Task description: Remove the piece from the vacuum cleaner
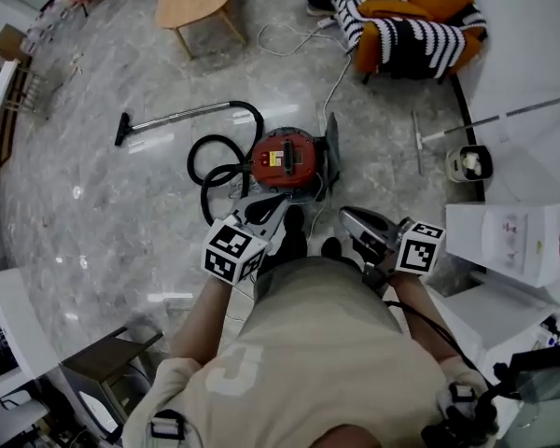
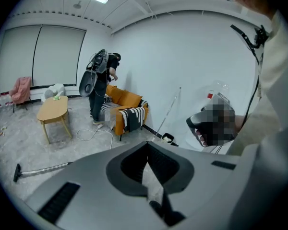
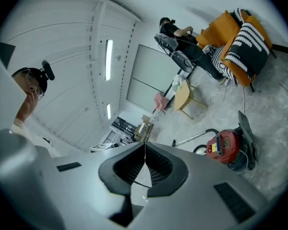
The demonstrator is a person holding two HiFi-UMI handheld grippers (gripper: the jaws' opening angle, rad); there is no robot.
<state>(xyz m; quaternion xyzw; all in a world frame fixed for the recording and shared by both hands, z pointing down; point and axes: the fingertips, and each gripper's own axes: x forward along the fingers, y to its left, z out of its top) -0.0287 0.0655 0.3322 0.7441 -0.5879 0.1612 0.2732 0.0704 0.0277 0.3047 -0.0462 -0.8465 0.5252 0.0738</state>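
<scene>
- My left gripper (image 2: 146, 144) and right gripper (image 3: 144, 145) are clenched and empty, near the red vacuum cleaner (image 1: 285, 157).
- I open one before gripping the grey flap (image 1: 332, 149) beside it, probably the piece.

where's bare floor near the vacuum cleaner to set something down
Widest bare floor lies left of the black hose, below the wand. A smaller patch sits between the red vacuum cleaner and the thin metal rod. Crowded: around the hose loops and by the white boxes at right.
</scene>
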